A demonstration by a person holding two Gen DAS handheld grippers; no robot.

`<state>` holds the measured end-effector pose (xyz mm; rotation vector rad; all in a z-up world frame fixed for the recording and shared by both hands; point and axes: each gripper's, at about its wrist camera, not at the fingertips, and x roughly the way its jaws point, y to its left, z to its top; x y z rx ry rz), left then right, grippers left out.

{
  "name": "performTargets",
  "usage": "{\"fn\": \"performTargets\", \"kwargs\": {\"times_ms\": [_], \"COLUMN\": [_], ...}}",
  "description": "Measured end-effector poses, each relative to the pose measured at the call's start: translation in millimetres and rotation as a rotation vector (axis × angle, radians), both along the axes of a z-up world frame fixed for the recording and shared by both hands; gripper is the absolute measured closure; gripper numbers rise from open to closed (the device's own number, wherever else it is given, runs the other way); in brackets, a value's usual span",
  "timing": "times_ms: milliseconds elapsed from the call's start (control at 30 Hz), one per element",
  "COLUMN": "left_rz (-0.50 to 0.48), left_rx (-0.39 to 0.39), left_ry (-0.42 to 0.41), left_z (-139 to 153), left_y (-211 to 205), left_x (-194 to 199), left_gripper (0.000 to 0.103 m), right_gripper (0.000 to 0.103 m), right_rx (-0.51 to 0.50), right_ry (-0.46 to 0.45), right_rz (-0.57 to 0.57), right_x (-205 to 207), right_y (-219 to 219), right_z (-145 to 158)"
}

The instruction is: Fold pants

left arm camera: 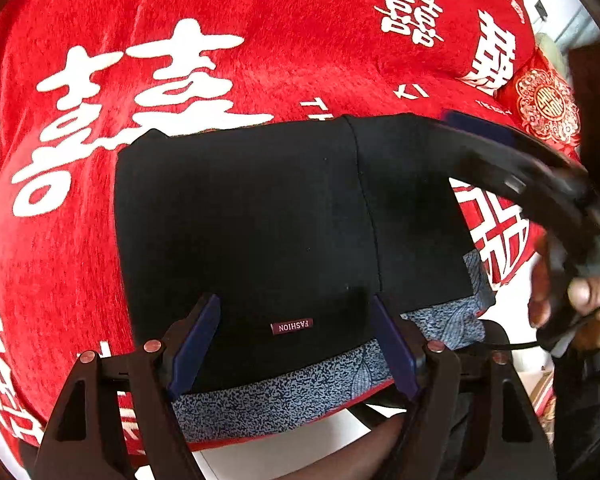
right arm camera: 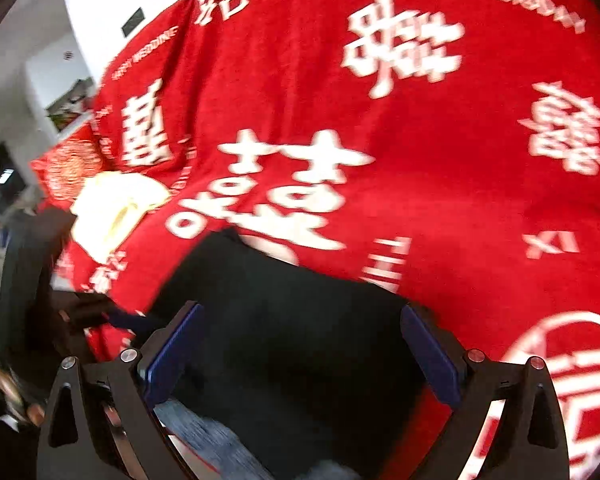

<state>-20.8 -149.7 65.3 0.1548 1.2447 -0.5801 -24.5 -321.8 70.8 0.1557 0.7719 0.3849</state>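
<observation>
The black pants (left arm camera: 260,220) lie folded into a flat block on the red blanket (left arm camera: 260,60), near edge, over a blue patterned cloth (left arm camera: 284,396). The left tongs (left arm camera: 296,340) hang spread above the near hem. The right tongs (right arm camera: 300,344), blurred, are spread over the pants' right side.

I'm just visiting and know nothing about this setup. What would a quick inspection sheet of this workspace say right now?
Surface: red blanket with white characters, covering a bed-like top.
Job's things: black pants folded into a compact rectangle, FASHION label facing up, over a blue-speckled cloth.
Clutter: yellowish object, blurred; red embroidered cushion.
Grippers: left gripper open, over the pants' near edge; right gripper open, above the pants.
Cables: thin black cable by the right hand.
Surroundings: white walls, blurred.
</observation>
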Motion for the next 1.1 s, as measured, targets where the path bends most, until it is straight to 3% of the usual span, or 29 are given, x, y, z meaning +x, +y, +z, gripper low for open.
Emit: {"fn": "performTargets", "kwargs": {"times_ms": [67,233,467,600,733,833,933,1033,1100], "left_rz": [-0.015,-0.043,-0.048,-0.044,-0.039,-0.036,-0.045,-0.031,-0.011], "left_rx": [0.015,0.046,0.063,0.048,0.026,0.003,-0.034,-0.057,-0.073], "left_ry": [-0.017,-0.054,-0.083,-0.077,-0.060,-0.057,-0.049,-0.058,-0.074], "left_z": [-2,-9,-11,-8,-4,-1,-2,6,15], "left_y": [-5,-13,-14,-11,-6,2,10,21,31], "left_x": [-3,-11,-14,-14,-15,-16,-17,-20,-20], "left_gripper": [0.023,0.019,0.016,0.016,0.016,0.016,0.016,0.016,0.016], "right_gripper": [0.004,0.001,0.001,0.001,0.001,0.001,0.001,0.001,0.001], "right_rx": [0.016,-0.043,-0.123,-0.139,-0.217,-0.285,-0.408,-0.216,-0.193], "right_ry": [0.040,0.205,0.179,0.144,0.096,0.101,0.192,0.284,0.287], "right_rz": [0.025,-0.066,-0.087,-0.126,-0.135,-0.115,-0.104,-0.155,-0.170], "right_x": [17,43,20,-11,-46,-63,-68,-71,-72], "right_y": [7,-6,-1,1,15,28,33,6,1], "right_z": [-10,-59,-42,-28,-20,-31,-66,-87,-87]}}
